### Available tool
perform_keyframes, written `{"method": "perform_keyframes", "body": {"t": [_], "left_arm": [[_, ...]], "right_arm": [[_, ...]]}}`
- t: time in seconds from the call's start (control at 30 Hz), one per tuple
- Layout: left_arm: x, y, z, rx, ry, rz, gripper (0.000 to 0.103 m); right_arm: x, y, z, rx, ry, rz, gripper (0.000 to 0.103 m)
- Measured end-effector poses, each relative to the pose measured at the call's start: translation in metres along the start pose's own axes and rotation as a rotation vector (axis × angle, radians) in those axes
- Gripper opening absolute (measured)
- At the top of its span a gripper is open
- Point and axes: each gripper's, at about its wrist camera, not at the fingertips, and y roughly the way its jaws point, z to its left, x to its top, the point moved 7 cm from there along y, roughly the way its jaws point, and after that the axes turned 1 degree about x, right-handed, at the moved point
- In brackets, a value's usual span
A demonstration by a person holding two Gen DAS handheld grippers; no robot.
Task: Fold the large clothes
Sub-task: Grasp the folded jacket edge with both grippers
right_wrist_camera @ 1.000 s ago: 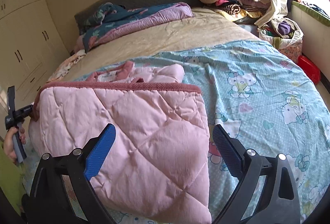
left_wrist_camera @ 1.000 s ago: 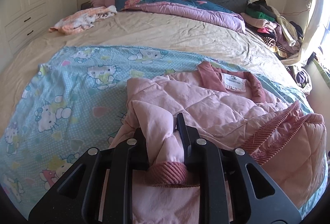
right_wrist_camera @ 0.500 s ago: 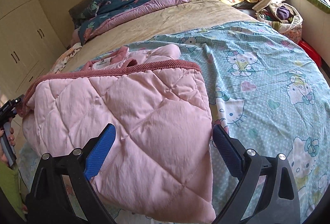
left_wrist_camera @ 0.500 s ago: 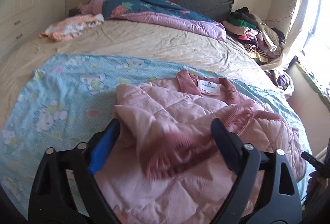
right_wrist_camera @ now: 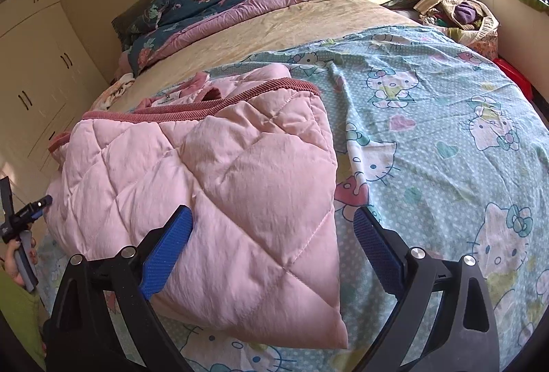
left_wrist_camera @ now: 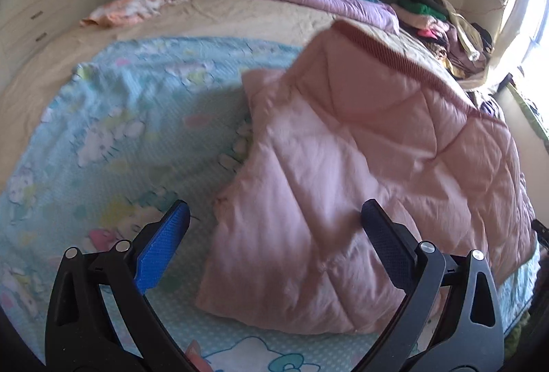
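The pink quilted jacket point(right_wrist_camera: 219, 187) lies doubled over on the cartoon sheet point(right_wrist_camera: 446, 139) covering the bed point(left_wrist_camera: 240, 15), filling the left half of the right wrist view, hem up near the collar. The left claw point(left_wrist_camera: 274, 231) has just been opening and stands released, nothing between its jaws. The right claw point(right_wrist_camera: 272, 235) hangs released too. One fold looks done; further folding and tidying probably remain.

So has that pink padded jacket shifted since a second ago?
Yes. The pink jacket has been folded over: its ribbed hem now lies up by the collar label, and the left gripper, whose jaws have just been opening, holds nothing.
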Motion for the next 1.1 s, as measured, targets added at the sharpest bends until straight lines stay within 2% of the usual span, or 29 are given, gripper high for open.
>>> {"method": "perform_keyframes", "body": {"t": [0.03,0.07,0.1,0.13,0.17,0.2,0.23,0.27,0.33,0.37,0.47,0.63,0.8,1.1], "left_arm": [[-0.001,0.000,-0.003,-0.026,0.010,-0.002,0.093],[-0.003,0.000,-0.009,-0.043,0.028,-0.006,0.082],[-0.003,0.001,-0.011,-0.015,0.048,-0.014,0.062],[-0.003,0.001,-0.011,0.025,0.068,-0.023,0.048],[-0.003,0.001,-0.012,0.021,0.078,-0.026,0.025],[-0.004,0.002,-0.014,-0.015,0.066,-0.027,0.016],[-0.003,0.000,-0.015,-0.027,0.060,-0.036,0.014],[-0.001,-0.004,-0.015,-0.027,0.066,-0.056,0.013],[0.005,-0.014,-0.015,-0.030,0.067,-0.106,0.012],[0.012,-0.021,-0.014,-0.029,0.059,-0.136,0.012],[0.031,-0.035,-0.015,-0.029,0.039,-0.204,0.011],[0.063,-0.035,-0.013,-0.008,-0.008,-0.260,0.012],[0.086,-0.016,-0.012,0.027,-0.031,-0.269,0.012],[0.103,0.033,-0.012,0.100,-0.026,-0.217,0.012]], "right_arm": [[0.000,0.002,0.003,-0.003,-0.012,0.001,0.082],[0.001,0.003,0.006,-0.004,-0.025,0.004,0.077],[0.002,0.003,0.007,-0.022,-0.037,-0.003,0.072],[0.003,0.002,0.008,-0.029,-0.046,-0.013,0.064],[0.005,0.001,0.011,-0.028,-0.051,-0.028,0.058],[0.008,-0.002,0.015,-0.027,-0.059,-0.053,0.048],[0.013,-0.006,0.019,-0.027,-0.080,-0.075,0.038],[0.019,-0.012,0.026,-0.030,-0.106,-0.104,0.033],[0.039,-0.026,0.041,-0.029,-0.153,-0.173,0.016],[0.051,-0.034,0.047,-0.039,-0.172,-0.213,0.014],[0.094,-0.051,0.068,-0.002,-0.202,-0.317,0.014],[0.152,-0.042,0.090,-0.001,-0.245,-0.386,0.014],[0.188,0.001,0.084,-0.031,-0.207,-0.354,0.014],[0.194,0.073,0.053,-0.118,-0.137,-0.258,0.014]]}}
